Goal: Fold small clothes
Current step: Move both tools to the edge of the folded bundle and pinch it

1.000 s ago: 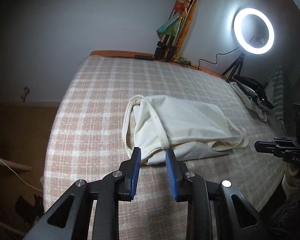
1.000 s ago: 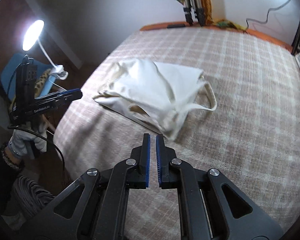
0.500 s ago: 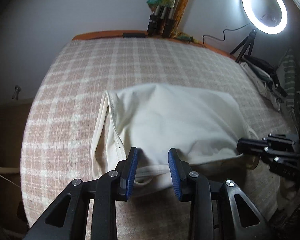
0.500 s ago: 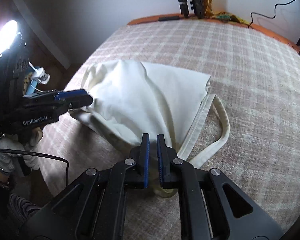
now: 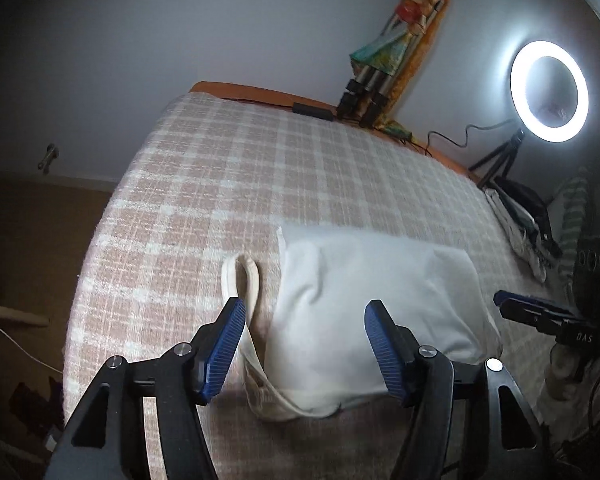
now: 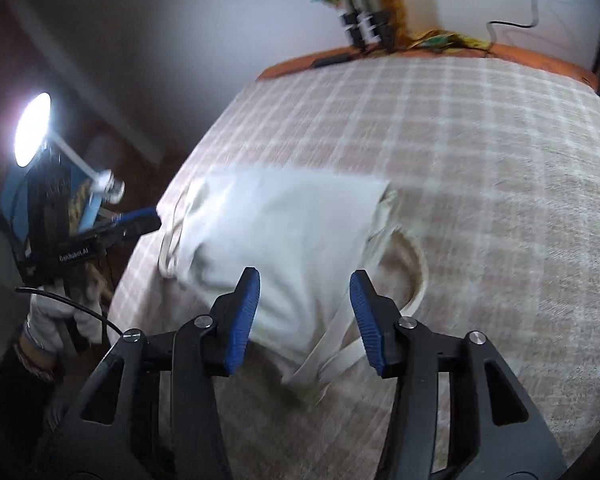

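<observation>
A cream sleeveless garment (image 5: 372, 300) lies folded on the checked bedspread (image 5: 228, 184), with a strap loop (image 5: 244, 280) sticking out at its left. My left gripper (image 5: 305, 312) hangs over its near left corner. Its jaws are opening, with cloth below the gap and neither pad pressing on it. In the right wrist view the same garment (image 6: 292, 232) fills the middle, a strap (image 6: 416, 276) curling at its right. My right gripper (image 6: 305, 280) is over the near right corner, jaws opening, gripping nothing. Each gripper shows in the other's view: the right gripper (image 5: 532, 312), the left gripper (image 6: 140, 220).
A lit ring light (image 5: 550, 92) on a small tripod stands at the bed's far right, beside a heap of clothes (image 5: 520, 220). Folded tripod legs (image 5: 364, 96) lean on the back wall. A bright lamp (image 6: 32, 128) and a gloved hand (image 6: 56, 312) are left of the bed edge.
Both grippers have come in low over the garment's near edge, and both pairs of jaws have spread from narrow or shut to wide. The garment now shows a straight far edge.
</observation>
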Demonstrator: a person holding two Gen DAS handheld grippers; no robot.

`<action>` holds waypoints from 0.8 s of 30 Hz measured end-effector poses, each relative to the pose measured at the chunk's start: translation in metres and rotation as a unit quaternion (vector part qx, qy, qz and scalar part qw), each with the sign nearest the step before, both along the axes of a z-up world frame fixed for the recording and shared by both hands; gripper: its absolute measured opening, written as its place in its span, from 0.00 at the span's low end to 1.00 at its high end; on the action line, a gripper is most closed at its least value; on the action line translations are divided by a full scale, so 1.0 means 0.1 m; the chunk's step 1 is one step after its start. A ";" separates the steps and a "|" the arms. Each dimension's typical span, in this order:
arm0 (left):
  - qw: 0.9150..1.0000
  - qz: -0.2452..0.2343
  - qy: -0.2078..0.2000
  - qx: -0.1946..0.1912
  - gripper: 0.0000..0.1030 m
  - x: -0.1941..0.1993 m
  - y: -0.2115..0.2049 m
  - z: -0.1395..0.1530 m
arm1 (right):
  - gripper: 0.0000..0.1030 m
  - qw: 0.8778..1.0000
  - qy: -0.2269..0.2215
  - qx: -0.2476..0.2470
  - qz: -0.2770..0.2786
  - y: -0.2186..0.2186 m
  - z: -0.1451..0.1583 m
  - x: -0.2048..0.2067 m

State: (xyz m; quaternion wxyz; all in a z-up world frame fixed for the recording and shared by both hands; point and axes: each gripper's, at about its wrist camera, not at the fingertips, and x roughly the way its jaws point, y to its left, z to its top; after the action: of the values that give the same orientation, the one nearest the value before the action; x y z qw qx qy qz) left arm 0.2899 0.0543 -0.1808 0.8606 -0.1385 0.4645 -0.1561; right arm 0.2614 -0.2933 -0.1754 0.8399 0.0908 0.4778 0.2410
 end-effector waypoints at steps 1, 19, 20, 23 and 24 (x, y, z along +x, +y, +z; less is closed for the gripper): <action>1.000 0.006 0.006 -0.014 0.62 0.09 0.03 -0.02 | 0.48 1.000 0.004 0.010 -0.011 -0.05 -0.01 0.04; 0.985 0.022 0.079 -0.154 0.30 0.70 -0.05 -0.51 | 0.37 0.986 0.081 0.130 -0.065 -0.20 -0.50 0.72; 0.985 0.022 0.072 -0.154 0.25 0.70 -0.06 -0.49 | 0.32 0.985 0.083 0.133 -0.068 -0.21 -0.52 0.73; 0.986 0.038 0.048 -0.157 0.14 0.70 -0.01 -0.43 | 0.13 0.985 0.080 0.135 -0.068 -0.21 -0.54 0.74; 0.986 0.041 0.039 -0.155 0.12 0.70 0.00 -0.41 | 0.10 0.987 0.074 0.127 -0.068 -0.21 -0.52 0.72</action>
State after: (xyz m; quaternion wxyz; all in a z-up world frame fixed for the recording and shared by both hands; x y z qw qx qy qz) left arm 0.3603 0.0539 -0.2215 0.8158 -0.2951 0.4614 -0.1859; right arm 0.3337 -0.3138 -0.2276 0.7984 0.2469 0.4966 0.2344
